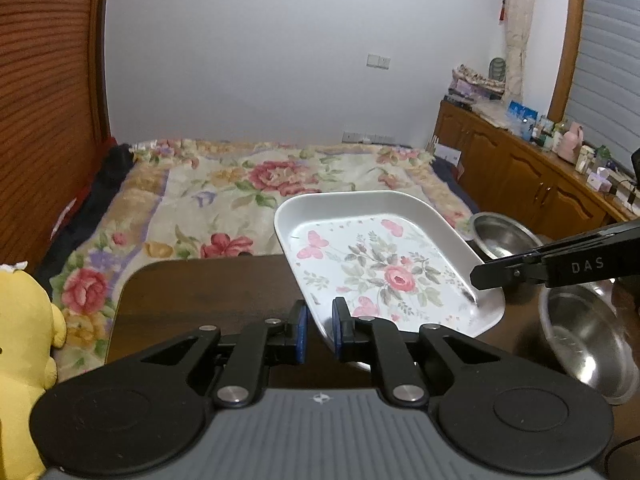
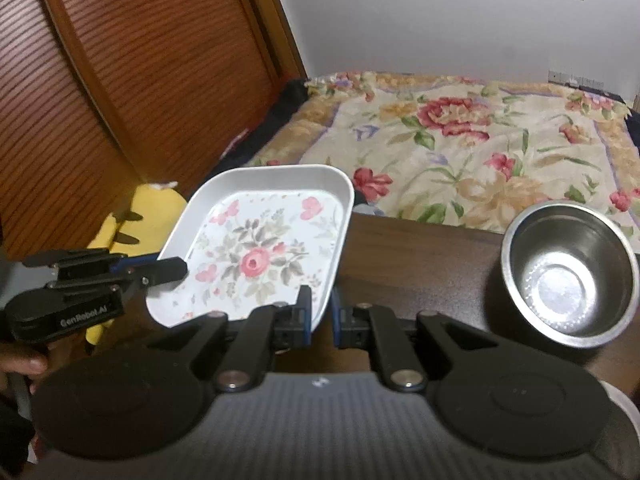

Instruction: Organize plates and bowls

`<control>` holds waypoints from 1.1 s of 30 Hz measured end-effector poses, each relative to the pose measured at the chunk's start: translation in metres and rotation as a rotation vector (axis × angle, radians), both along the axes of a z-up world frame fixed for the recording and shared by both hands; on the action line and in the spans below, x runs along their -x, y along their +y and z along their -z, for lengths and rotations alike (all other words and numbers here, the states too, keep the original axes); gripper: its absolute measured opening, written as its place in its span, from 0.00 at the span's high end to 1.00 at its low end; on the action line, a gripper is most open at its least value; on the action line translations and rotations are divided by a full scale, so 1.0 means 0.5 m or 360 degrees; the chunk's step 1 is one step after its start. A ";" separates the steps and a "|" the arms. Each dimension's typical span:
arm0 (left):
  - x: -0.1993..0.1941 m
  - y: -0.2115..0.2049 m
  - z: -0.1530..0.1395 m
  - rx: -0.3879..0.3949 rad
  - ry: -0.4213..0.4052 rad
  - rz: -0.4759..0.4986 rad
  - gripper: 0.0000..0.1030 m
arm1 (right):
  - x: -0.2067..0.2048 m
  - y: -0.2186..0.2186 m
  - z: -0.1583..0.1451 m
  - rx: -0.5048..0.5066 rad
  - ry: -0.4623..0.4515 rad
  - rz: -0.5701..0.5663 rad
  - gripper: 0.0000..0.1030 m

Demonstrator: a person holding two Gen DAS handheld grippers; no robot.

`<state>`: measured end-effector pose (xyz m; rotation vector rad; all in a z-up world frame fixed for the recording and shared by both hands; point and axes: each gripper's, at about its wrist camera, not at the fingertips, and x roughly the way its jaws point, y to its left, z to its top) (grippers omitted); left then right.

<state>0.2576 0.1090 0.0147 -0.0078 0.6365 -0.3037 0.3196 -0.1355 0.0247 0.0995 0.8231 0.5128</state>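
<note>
A white rectangular plate (image 1: 380,264) printed with pink roses and butterflies hangs tilted above the dark wooden table (image 1: 200,292). My left gripper (image 1: 320,316) is shut on its near left rim. My right gripper (image 2: 321,306) is shut on the plate (image 2: 260,248) at the near right corner. Each gripper shows in the other's view: the right gripper (image 1: 480,278) on the right corner, the left gripper (image 2: 182,270) on the left edge. A steel bowl (image 2: 568,276) stands on the table (image 2: 420,256) to the right. The left wrist view shows two steel bowls, one far (image 1: 504,238), one near (image 1: 588,344).
A yellow plush toy (image 1: 24,340) sits at the table's left edge, also seen as the toy (image 2: 156,208) behind the plate. A bed with a floral cover (image 1: 240,184) lies beyond the table. A wooden cabinet (image 1: 520,176) crowded with small items runs along the right wall.
</note>
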 end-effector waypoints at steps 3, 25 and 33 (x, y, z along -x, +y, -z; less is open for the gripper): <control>0.026 -0.004 -0.021 -0.0001 -0.0039 0.0011 0.86 | 0.019 -0.011 -0.018 -0.0033 -0.0033 0.0010 0.89; 0.165 -0.022 -0.067 -0.0052 -0.0110 0.0067 0.85 | 0.151 -0.066 -0.066 -0.0129 -0.0160 -0.0019 0.89; 0.202 -0.034 -0.069 -0.0054 -0.0087 0.0094 0.85 | 0.188 -0.075 -0.066 -0.0086 -0.0175 -0.0036 0.89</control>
